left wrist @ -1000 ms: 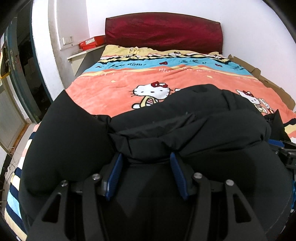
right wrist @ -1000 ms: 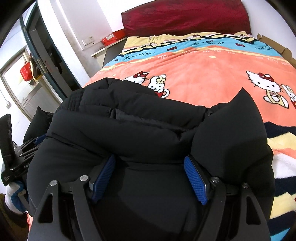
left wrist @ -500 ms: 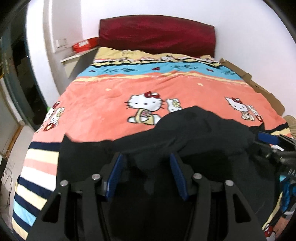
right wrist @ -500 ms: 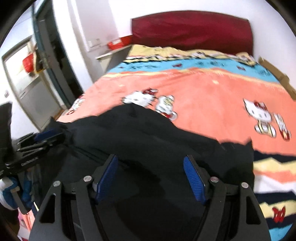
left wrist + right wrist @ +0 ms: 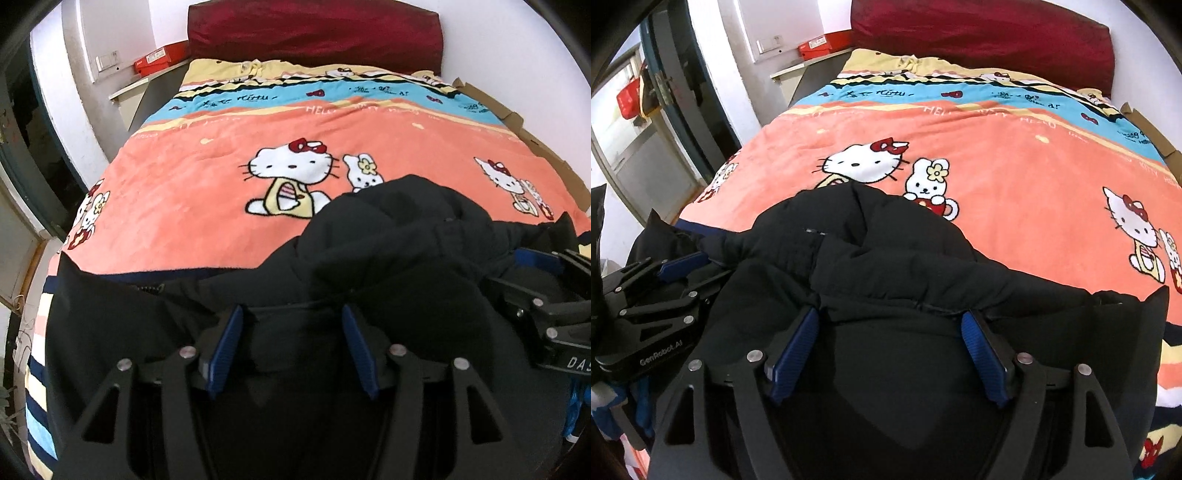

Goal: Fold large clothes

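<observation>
While a bed (image 5: 229, 206) covered by an orange cartoon-cat blanket (image 5: 406, 155) fills most of both wrist views, a large black padded coat (image 5: 388, 258) lies bunched across its near end, covering the blanket's striped near border and spilling toward both cameras. A dark red headboard (image 5: 314, 33) stands against the white wall at the far end, and flattened cardboard (image 5: 524, 125) lines the bed's right side. At the far left, a red box (image 5: 160, 59) sits on a small bedside shelf (image 5: 144, 86), with a doorway (image 5: 665, 122) open nearer on that side.

The left gripper (image 5: 291, 343) sits low at the near edge, its blue-padded fingers (image 5: 223, 350) parted to a moderate gap with a rumpled fold of the coat running between them; whether the pads actually pinch the cloth cannot be told. The right gripper (image 5: 888, 354) shows its fingers (image 5: 984, 356) spread wider, a ridge of the coat's fabric lying across the gap, and again a firm hold cannot be confirmed. Each gripper appears at the edge of the other's view, the two set side by side along the coat's near hem.
</observation>
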`<move>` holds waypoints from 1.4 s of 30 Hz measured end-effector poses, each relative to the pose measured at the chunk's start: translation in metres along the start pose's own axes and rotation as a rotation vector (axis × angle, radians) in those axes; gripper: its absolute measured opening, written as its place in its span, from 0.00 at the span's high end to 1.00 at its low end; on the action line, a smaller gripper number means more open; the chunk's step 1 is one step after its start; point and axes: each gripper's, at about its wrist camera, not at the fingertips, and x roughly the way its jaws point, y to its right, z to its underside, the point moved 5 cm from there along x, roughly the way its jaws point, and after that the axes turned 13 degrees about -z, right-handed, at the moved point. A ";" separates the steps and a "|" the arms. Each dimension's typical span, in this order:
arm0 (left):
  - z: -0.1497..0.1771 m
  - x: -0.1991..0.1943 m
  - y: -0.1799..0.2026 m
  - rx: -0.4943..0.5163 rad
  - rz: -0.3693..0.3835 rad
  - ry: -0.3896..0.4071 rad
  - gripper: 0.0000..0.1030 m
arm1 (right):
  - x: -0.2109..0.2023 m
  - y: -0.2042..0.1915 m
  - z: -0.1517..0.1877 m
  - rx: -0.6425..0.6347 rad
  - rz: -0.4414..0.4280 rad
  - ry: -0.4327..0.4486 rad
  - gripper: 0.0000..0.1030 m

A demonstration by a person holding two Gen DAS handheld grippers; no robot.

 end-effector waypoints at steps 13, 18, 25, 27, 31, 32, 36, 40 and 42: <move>0.038 -0.082 -0.058 -0.087 -0.046 0.125 0.47 | -0.104 -0.021 0.047 -0.043 -0.040 0.132 0.25; 0.076 -0.077 -0.055 -0.058 -0.079 0.130 0.47 | -0.087 -0.011 0.080 -0.019 -0.065 0.104 0.22; 0.095 -0.087 -0.051 -0.046 -0.111 0.195 0.47 | -0.081 -0.007 0.087 -0.002 -0.039 0.100 0.18; 0.099 -0.095 -0.053 -0.048 -0.118 0.205 0.47 | -0.092 -0.008 0.088 0.006 -0.041 0.117 0.18; 0.107 -0.105 -0.056 -0.049 -0.115 0.214 0.47 | -0.114 -0.011 0.099 -0.002 -0.041 0.152 0.17; 0.109 -0.107 -0.055 -0.044 -0.117 0.218 0.47 | -0.118 -0.011 0.103 -0.002 -0.040 0.156 0.17; 0.115 -0.106 -0.053 -0.030 -0.122 0.213 0.47 | -0.120 -0.003 0.120 0.017 -0.036 0.139 0.15; 0.121 -0.100 -0.054 -0.036 -0.124 0.197 0.40 | -0.114 0.021 0.133 0.073 -0.030 0.132 0.09; 0.123 -0.099 -0.053 -0.034 -0.127 0.197 0.39 | -0.112 0.029 0.137 0.094 -0.034 0.133 0.08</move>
